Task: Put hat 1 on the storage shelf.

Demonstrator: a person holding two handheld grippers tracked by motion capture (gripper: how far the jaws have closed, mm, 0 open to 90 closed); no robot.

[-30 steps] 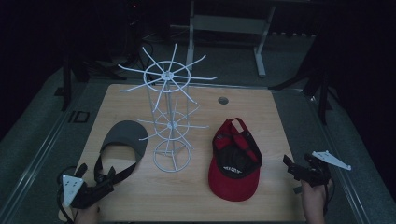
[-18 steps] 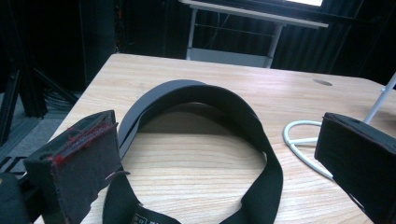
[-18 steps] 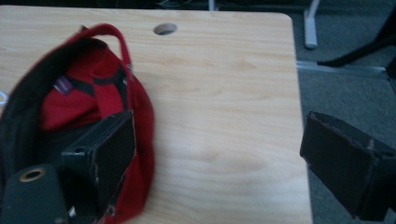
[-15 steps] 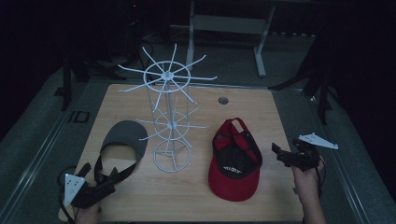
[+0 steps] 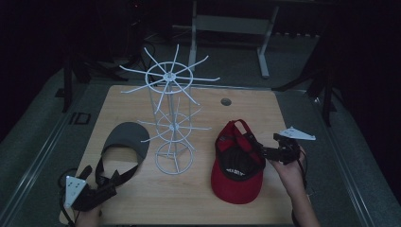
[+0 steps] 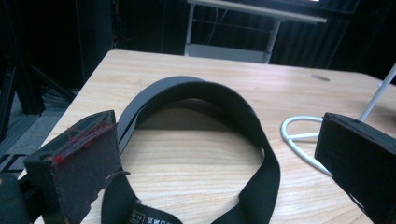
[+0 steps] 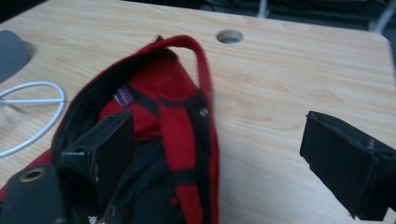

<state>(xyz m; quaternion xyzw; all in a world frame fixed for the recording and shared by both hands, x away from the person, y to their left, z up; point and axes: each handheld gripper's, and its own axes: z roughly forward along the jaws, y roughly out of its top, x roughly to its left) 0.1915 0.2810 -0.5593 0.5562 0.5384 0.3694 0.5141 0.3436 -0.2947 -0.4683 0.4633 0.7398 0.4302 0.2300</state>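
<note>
The red cap was positioned upside down on the wooden table, right of the white wire rack, with its brim toward the near edge and its opening facing up. The right gripper was located at the cap's right rim. In the right gripper view the jaws were seen spread wide: one jaw was placed over the cap's dark interior, the other over bare table on the outside, so that the rim and the red back strap lay between them (no contact between a pad and the fabric could be confirmed).

The grey visor was laid flat left of the rack's round base, its black strap looped toward the near edge. The left gripper was held low at the near left corner of the table. In the left gripper view its jaws were likewise parted, and the strap loop was framed between them without being pinched. Part of the rack's base ring was visible beside the farther jaw.
</note>
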